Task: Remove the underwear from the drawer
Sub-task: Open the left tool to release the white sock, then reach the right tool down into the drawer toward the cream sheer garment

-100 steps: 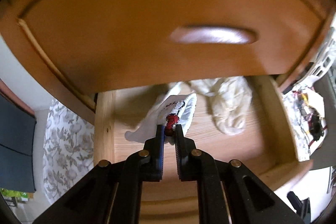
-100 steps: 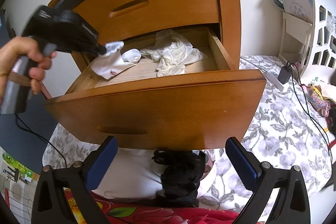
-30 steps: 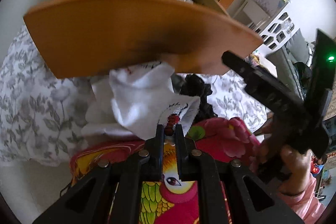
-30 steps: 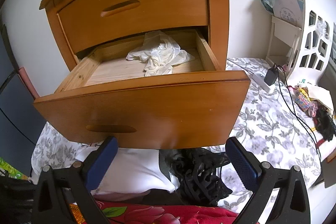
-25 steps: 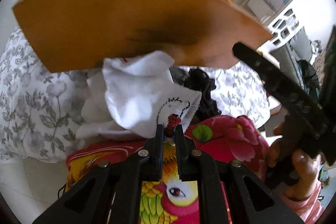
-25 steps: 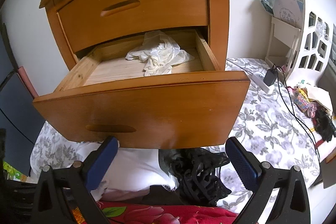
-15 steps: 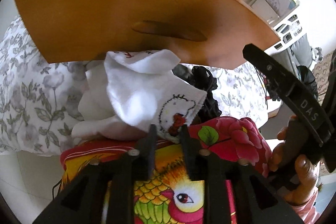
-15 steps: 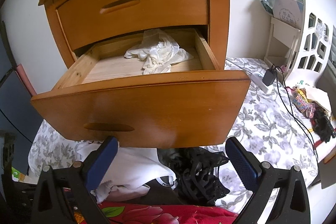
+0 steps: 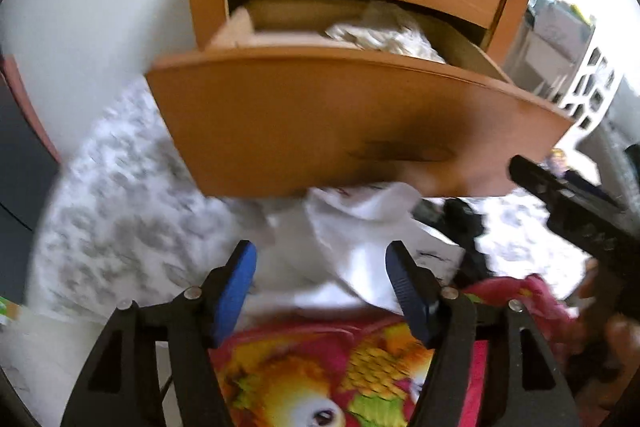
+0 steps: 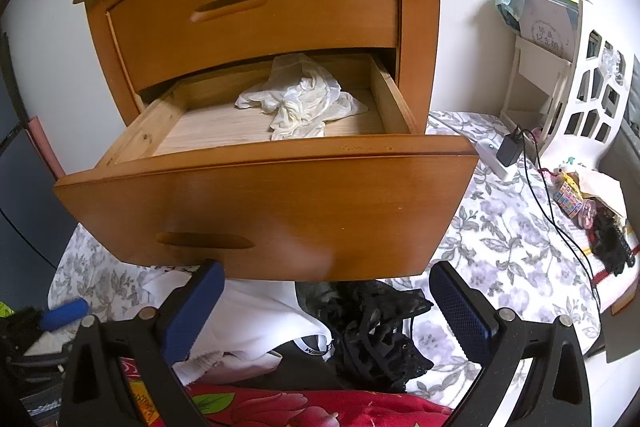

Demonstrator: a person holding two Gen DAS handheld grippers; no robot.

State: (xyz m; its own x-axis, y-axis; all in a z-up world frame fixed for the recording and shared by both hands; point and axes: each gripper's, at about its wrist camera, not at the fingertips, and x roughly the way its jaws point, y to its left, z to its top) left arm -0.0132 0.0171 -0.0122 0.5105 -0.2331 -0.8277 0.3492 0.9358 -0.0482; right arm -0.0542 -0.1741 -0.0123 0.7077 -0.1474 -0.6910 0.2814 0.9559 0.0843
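The lower drawer (image 10: pixel 280 211) of the wooden nightstand stands pulled out, with a crumpled cream underwear (image 10: pixel 300 99) lying inside at the back right. That cream piece (image 9: pixel 384 35) also shows over the drawer front (image 9: pixel 340 131) in the left wrist view. White underwear with a small print (image 9: pixel 360 239) lies on the bed under the drawer, just ahead of my open left gripper (image 9: pixel 322 267). Nothing is between its fingers. My right gripper (image 10: pixel 326 291) is open too, low in front of the drawer, above the white underwear (image 10: pixel 256 319) and a black lace piece (image 10: pixel 376 323).
A floral sheet (image 10: pixel 512 227) covers the bed, and a red flowered blanket (image 10: pixel 320 407) lies near me. At the right stand a power strip with a charger (image 10: pixel 504 151) and a white shelf (image 10: pixel 592 87). The upper drawer (image 10: pixel 256 7) is closed.
My left gripper carried the white underwear out of the drawer, down in front of it, then opened and let it go on the pile. The right gripper barely moved.
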